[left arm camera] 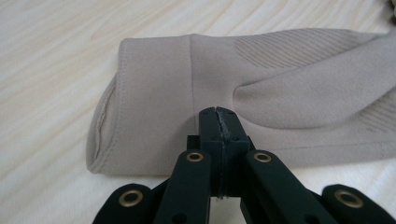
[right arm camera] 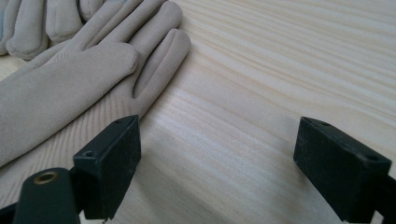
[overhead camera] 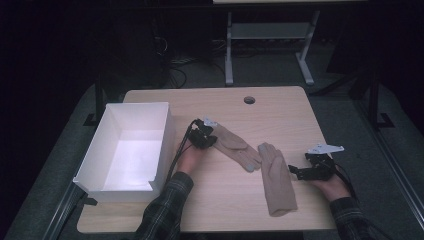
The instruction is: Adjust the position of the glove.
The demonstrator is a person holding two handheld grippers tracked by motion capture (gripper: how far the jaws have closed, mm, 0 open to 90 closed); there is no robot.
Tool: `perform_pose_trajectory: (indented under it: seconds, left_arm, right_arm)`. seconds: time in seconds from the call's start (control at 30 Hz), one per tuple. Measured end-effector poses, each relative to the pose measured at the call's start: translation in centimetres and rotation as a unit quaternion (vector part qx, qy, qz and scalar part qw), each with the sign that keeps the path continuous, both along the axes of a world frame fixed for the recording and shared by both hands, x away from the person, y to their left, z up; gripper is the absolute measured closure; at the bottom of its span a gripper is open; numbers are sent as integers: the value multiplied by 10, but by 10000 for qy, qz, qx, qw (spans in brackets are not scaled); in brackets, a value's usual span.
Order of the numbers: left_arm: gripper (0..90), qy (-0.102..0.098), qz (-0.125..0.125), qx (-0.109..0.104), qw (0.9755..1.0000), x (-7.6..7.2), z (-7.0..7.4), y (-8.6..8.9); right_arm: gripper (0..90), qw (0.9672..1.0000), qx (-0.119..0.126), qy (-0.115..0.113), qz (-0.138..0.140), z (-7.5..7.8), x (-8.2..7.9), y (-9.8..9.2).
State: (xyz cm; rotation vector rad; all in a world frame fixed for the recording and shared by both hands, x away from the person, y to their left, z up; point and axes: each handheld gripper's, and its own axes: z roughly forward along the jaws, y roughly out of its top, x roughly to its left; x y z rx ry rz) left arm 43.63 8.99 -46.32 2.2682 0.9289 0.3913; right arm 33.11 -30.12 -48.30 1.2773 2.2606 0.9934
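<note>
The white box [overhead camera: 131, 150] served as the reference landmark; it stood open-topped on the left part of the counter [overhead camera: 280, 100].

Left hand-held gripper [overhead camera: 206, 138]: positioned just beside the right wall of the white box, with the person's left hand [overhead camera: 189, 159] behind it. In the left gripper view its jaws were pressed fully together, with the tips resting against the cuff area of the first glove [left arm camera: 261, 88]. The frames did not resolve whether a fold of fabric was pinched between the tips.

First glove [overhead camera: 235, 145]: a beige glove lying flat on the counter, to the right of the white box, with its cuff nearest the box and its fingers pointing away from it at a downward slant.

Second glove [overhead camera: 277, 180]: also beige and flat, farther right of the white box. Its fingertips lay near those of the first glove, and its cuff pointed toward the near edge of the counter.

Right hand-held gripper [overhead camera: 296, 171]: well apart from the white box, just beside the right edge of the second glove. In the right gripper view [right arm camera: 215, 168] its jaws stood wide apart with bare wood between them, and the fingers of the second glove [right arm camera: 79, 79] lay beside one jaw.
</note>
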Motion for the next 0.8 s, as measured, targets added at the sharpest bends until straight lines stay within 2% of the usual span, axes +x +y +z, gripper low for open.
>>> perform_pose_trajectory:
  seconds: [0.1,0.13,0.27,0.37,0.47,0.8]
  left_arm:
    - [896,25,78,30,10000,-10,1,2]
    - [896,61,122,8,9999,-18,1,4]
    - [896,136,162,25,9998,-28,2,7]
    - [896,255,294,-95,9992,-43,3,12]
    - [896,294,309,-90,9990,-50,4,14]
    - [896,465,124,-153,9987,-89,5,15]
  right_arm:
    - [145,10000,0,-1,1,0,0,0]
    - [145,10000,-1,-1,1,0,0,0]
    - [145,10000,-2,-1,1,0,0,0]
    - [145,10000,-3,-1,1,0,0,0]
    - [145,10000,-5,-4,4,0,0,0]
    - [145,10000,-1,-1,1,0,0,0]
